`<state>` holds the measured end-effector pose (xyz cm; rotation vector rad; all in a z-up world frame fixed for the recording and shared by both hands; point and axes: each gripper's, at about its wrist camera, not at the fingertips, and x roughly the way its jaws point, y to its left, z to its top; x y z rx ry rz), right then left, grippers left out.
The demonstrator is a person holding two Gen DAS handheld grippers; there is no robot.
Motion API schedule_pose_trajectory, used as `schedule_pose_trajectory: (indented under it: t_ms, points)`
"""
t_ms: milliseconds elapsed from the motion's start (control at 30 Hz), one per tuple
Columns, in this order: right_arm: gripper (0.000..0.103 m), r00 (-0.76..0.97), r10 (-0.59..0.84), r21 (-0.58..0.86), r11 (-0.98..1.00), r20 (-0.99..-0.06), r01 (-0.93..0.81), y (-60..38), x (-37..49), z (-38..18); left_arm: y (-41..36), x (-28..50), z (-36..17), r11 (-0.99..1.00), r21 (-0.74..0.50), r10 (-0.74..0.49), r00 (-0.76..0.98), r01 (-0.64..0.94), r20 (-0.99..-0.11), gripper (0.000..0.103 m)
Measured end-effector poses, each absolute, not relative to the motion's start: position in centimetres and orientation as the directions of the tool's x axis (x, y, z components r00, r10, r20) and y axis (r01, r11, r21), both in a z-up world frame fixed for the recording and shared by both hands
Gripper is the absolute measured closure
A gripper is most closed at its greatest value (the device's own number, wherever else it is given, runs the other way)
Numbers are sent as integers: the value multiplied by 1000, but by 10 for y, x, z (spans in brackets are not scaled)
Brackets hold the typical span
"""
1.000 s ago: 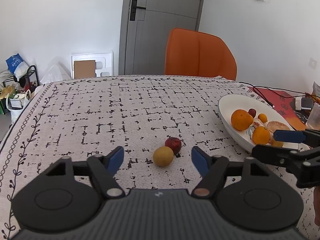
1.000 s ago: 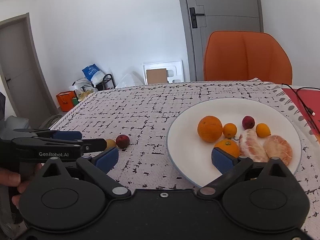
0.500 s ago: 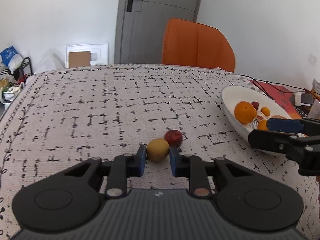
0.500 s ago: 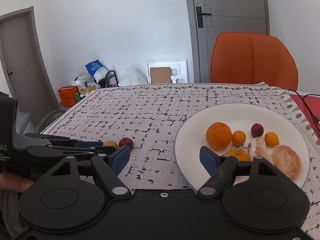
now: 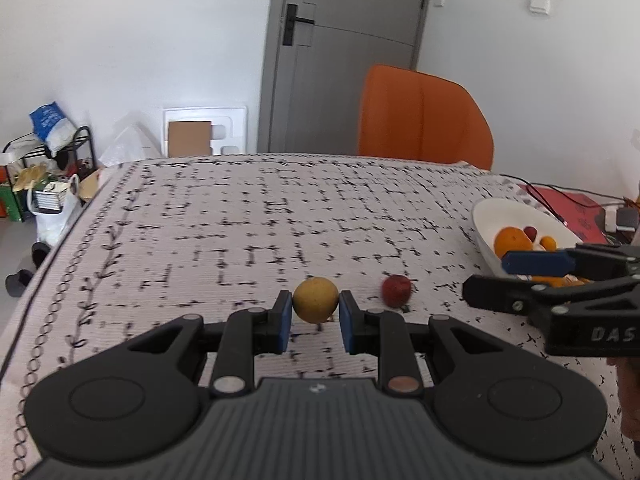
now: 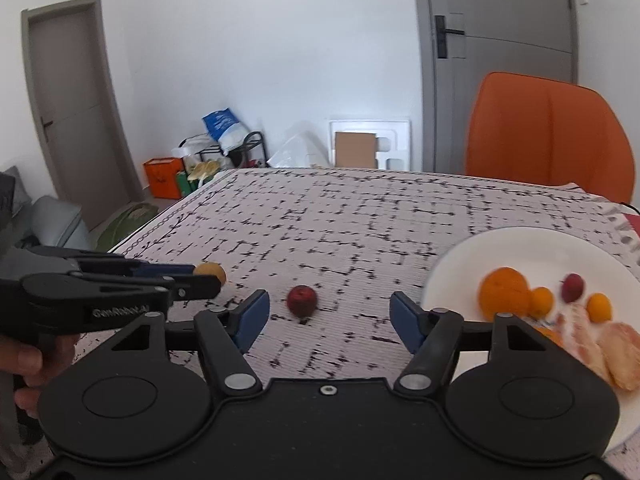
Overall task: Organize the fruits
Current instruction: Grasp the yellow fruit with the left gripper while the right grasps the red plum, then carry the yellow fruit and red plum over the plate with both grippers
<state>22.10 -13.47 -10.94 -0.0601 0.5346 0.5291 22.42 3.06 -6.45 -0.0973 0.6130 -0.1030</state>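
My left gripper (image 5: pixel 315 316) is shut on a yellow round fruit (image 5: pixel 315 300) and holds it just above the patterned tablecloth; from the right wrist view the same fruit (image 6: pixel 211 272) sits at that gripper's tips. A small red fruit (image 5: pixel 396 290) lies on the cloth to its right, and in the right wrist view it (image 6: pixel 302 301) lies just ahead of my open, empty right gripper (image 6: pixel 326 318). A white plate (image 6: pixel 452 276) at the right holds a large orange (image 6: pixel 505 293), small oranges, a red fruit and peeled citrus.
An orange chair (image 5: pixel 424 120) stands behind the table's far edge. A red mat with cables (image 5: pixel 568 208) lies beyond the plate at the right. The table's left edge (image 5: pixel 52 256) drops to a cluttered floor with bags and a rack.
My left gripper has lifted the yellow fruit and drawn it left, away from the red fruit. My right gripper has swung left from above the plate to face the red fruit.
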Motion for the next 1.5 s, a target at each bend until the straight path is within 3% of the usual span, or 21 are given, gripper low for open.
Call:
schedule_pose_trajectory:
  t_ms: [533, 700, 833, 967, 1500]
  points:
    - [50, 682, 483, 23, 825, -550, -565, -95, 241, -116, 66, 202, -61, 991, -132, -60, 826, -18, -561, 79]
    - [60, 679, 457, 8, 833, -575, -553, -91, 249, -126, 72, 197, -60, 990, -137, -46, 830, -37, -557, 79]
    - [61, 672, 451, 13, 835, -587, -550, -88, 256, -131, 77, 193, -60, 989, -137, -36, 830, -49, -557, 79]
    - [80, 661, 440, -5, 830, -608, -557, -82, 258, -135, 79, 192, -59, 989, -137, -32, 830, -54, -556, 79]
    - [80, 703, 466, 39, 847, -538, -531, -115, 235, -107, 55, 196, -48, 990, -138, -78, 845, 5, -529, 79]
